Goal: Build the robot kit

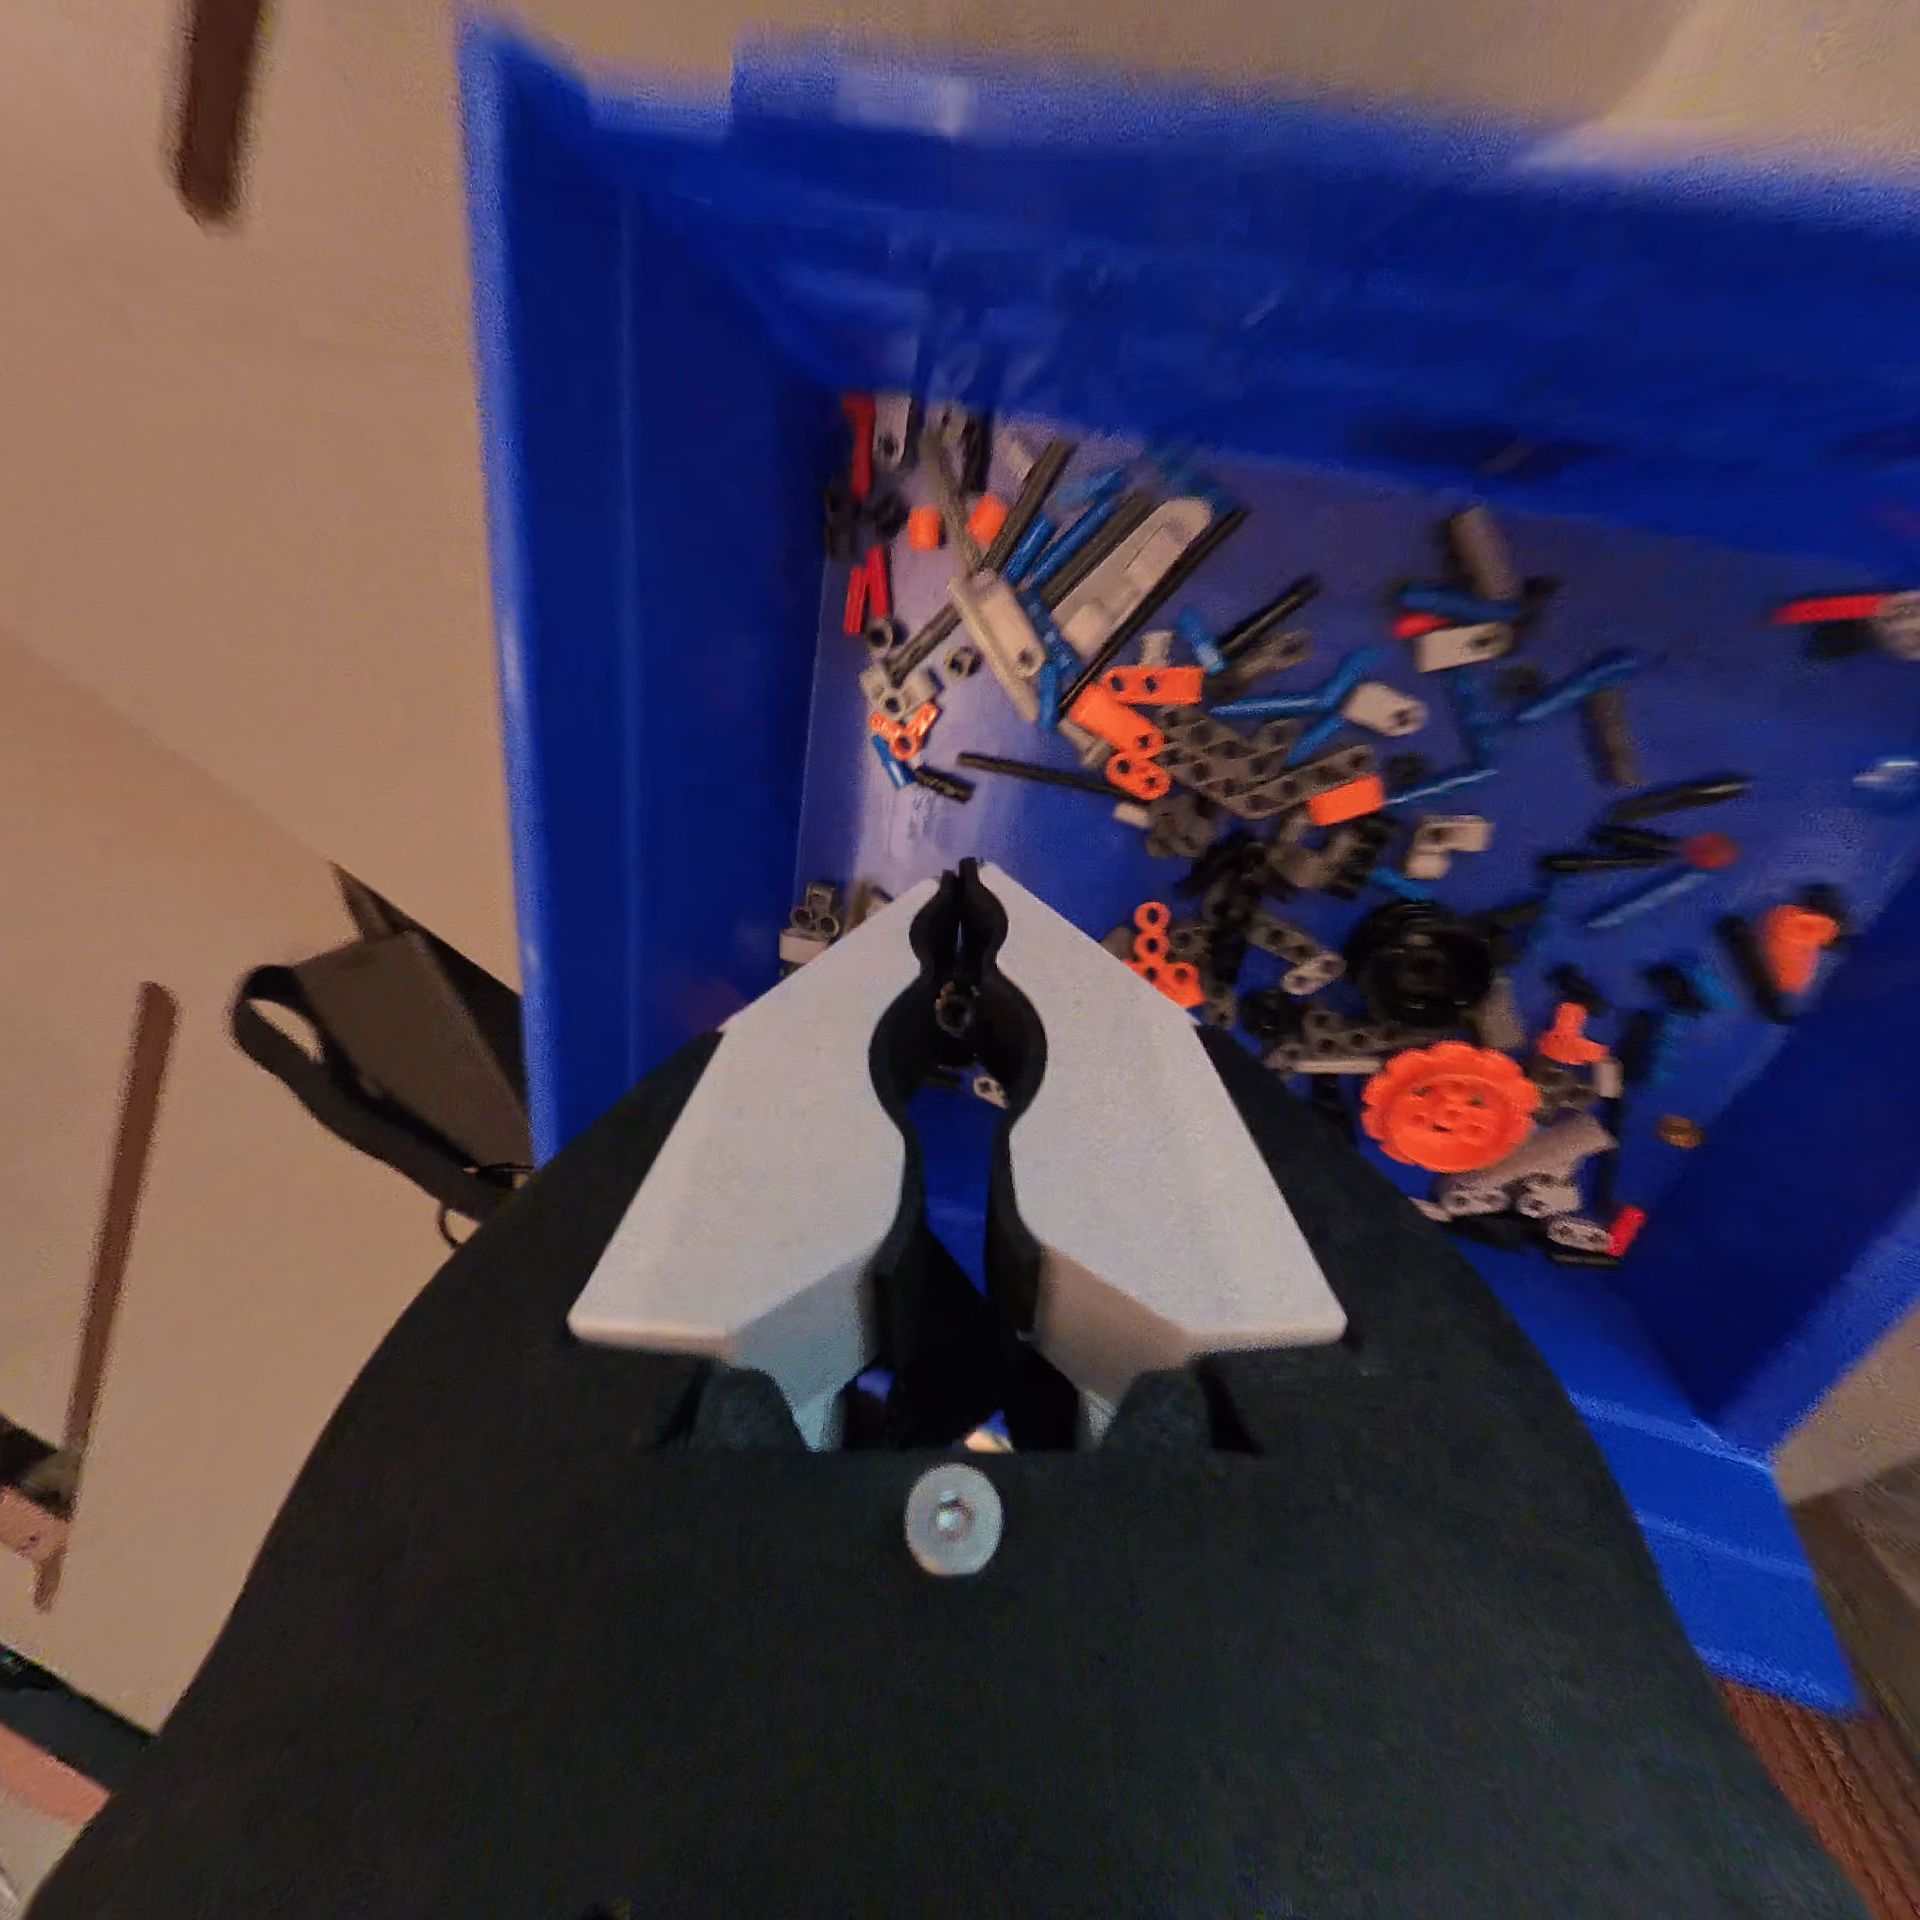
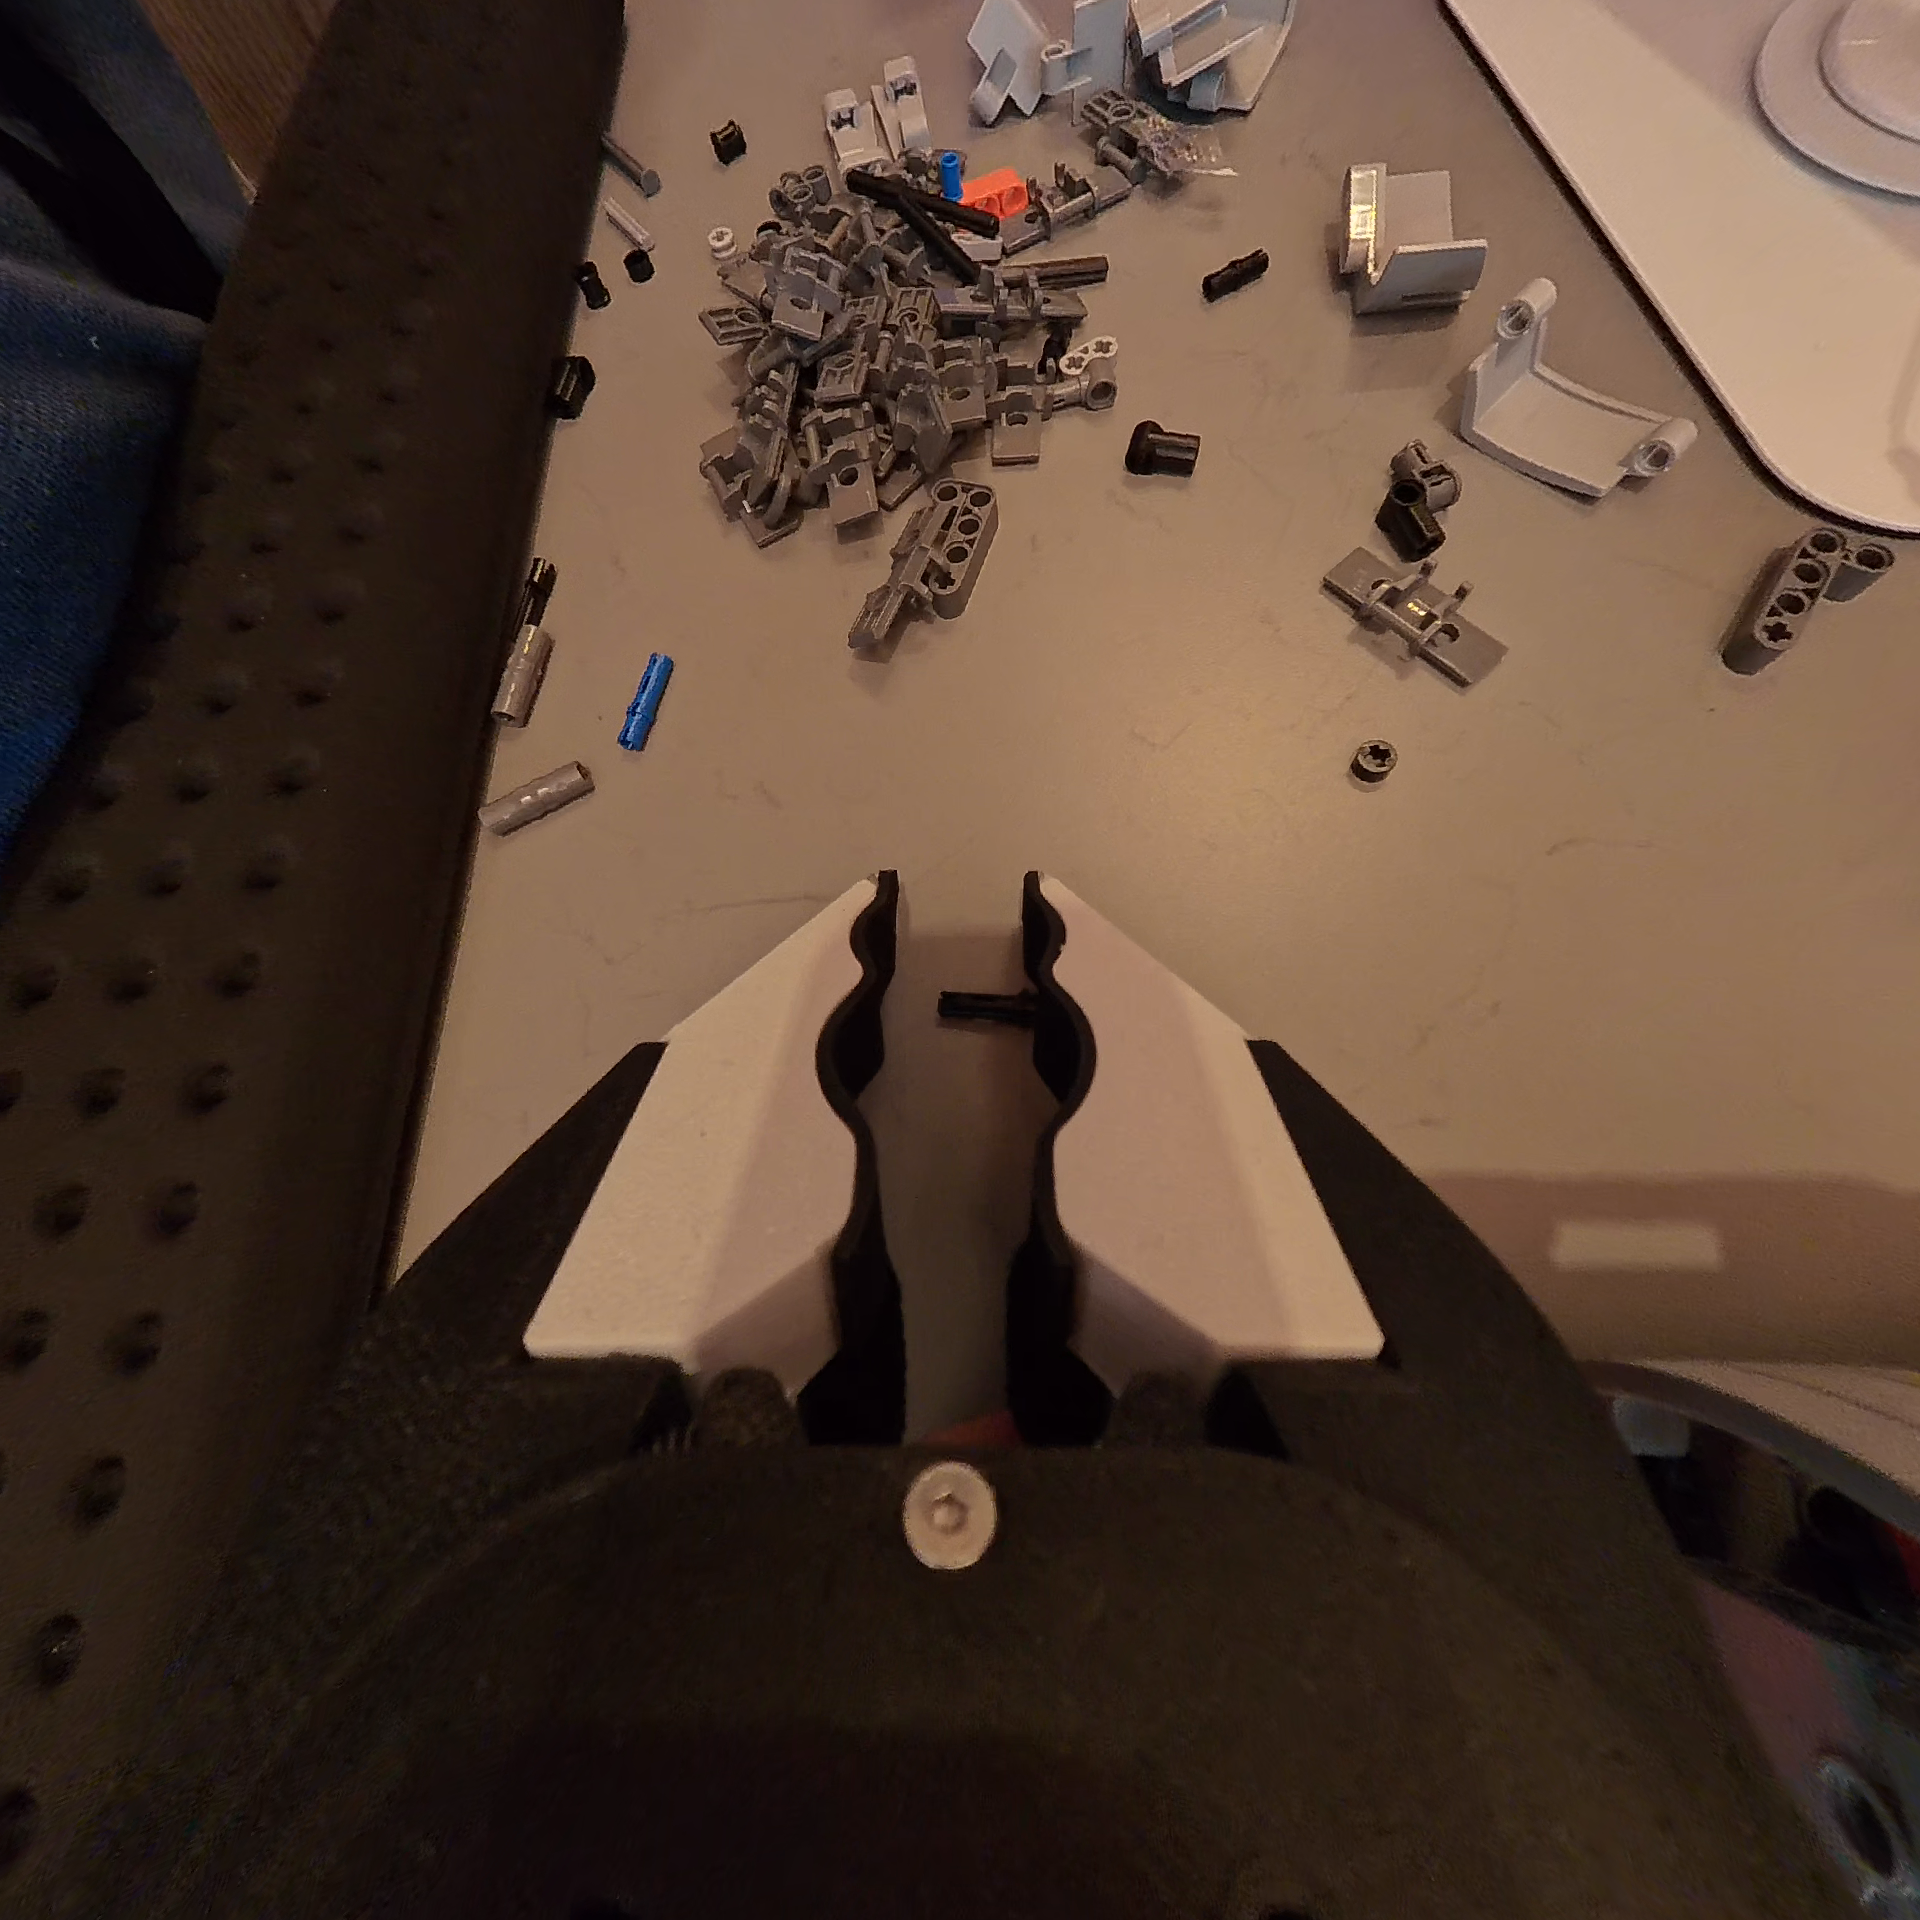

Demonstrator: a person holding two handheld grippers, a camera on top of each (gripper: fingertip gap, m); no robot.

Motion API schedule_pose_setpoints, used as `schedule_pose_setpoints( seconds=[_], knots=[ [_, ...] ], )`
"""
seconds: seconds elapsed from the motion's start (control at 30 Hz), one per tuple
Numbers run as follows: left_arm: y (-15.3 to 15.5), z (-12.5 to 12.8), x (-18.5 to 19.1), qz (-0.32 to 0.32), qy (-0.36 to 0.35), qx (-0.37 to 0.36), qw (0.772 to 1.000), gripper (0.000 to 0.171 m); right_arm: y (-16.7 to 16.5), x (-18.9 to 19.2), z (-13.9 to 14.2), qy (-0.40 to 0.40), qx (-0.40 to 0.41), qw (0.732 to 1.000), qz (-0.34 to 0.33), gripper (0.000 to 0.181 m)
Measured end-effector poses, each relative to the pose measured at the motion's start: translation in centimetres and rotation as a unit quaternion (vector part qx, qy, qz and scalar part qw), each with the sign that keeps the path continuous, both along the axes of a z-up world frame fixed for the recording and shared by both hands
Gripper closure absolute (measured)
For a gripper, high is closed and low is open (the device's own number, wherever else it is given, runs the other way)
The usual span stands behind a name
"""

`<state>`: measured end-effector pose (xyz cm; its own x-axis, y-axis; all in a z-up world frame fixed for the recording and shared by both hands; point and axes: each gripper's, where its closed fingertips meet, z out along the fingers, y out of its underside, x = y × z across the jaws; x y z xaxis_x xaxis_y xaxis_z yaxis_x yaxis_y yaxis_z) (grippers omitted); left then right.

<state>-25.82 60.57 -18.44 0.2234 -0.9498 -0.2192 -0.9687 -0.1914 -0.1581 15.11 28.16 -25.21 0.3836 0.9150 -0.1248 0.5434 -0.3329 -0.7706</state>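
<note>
My left gripper (image 1: 966, 878) hangs over the near left corner of a blue bin (image 1: 644, 623). Its fingers are closed tip to tip, with a small dark round-ended piece (image 1: 951, 1004) pinched between the pads a little behind the tips. Loose orange, grey, black and blue building pieces (image 1: 1247, 748) lie on the bin's floor ahead and to the right. My right gripper (image 2: 961, 883) is open, low over a grey tabletop (image 2: 1247, 935). A small black pin (image 2: 982, 1004) lies crosswise between its pads. The pin's end is at the right pad and clear of the left pad.
A pile of grey pieces (image 2: 883, 374) lies ahead of the right gripper, with scattered pieces around it, among them a blue pin (image 2: 644, 701). A black perforated beam (image 2: 312, 623) runs along the left. A white tray (image 2: 1714, 260) sits at top right. An orange gear (image 1: 1449, 1107) lies in the bin. Spacing between my two grippers at the tips: around 55 centimetres. The orange gear (image 1: 1449, 1107) is about 15 centimetres from my left fingertips.
</note>
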Motion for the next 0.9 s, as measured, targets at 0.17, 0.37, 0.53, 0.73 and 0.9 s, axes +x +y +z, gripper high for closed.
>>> schedule_pose_setpoints(
  seconds=[0.17,0.37,0.53,0.73,0.9],
  knots=[
    [-8.3,5.9,7.0,-0.111,-0.072,0.025,0.991,0.171,0.0,0.0,-0.1,-0.001,-0.003,1.0,0.0,0.159],
    [-16.3,3.7,13.1,-0.218,-0.029,0.036,0.975,0.171,-0.1,0.0,-0.1,-0.005,0.004,1.0,0.002,0.159],
    [-11.3,3.8,7.5,-0.115,0.009,0.058,0.992,0.166,-0.3,-0.1,-0.2,-0.007,0.005,1.0,0.009,0.159],
    [-6.9,-0.7,-1.7,0.045,0.082,-0.025,0.995,0.147,-0.4,-0.1,-0.2,-0.009,0.007,1.0,0.012,0.159],
    [-6.9,-4.7,-6.1,0.09,0.175,-0.081,0.977,0.134,-0.3,-0.1,-0.1,-0.006,0.003,1.0,0.01,0.159]
  ],
)
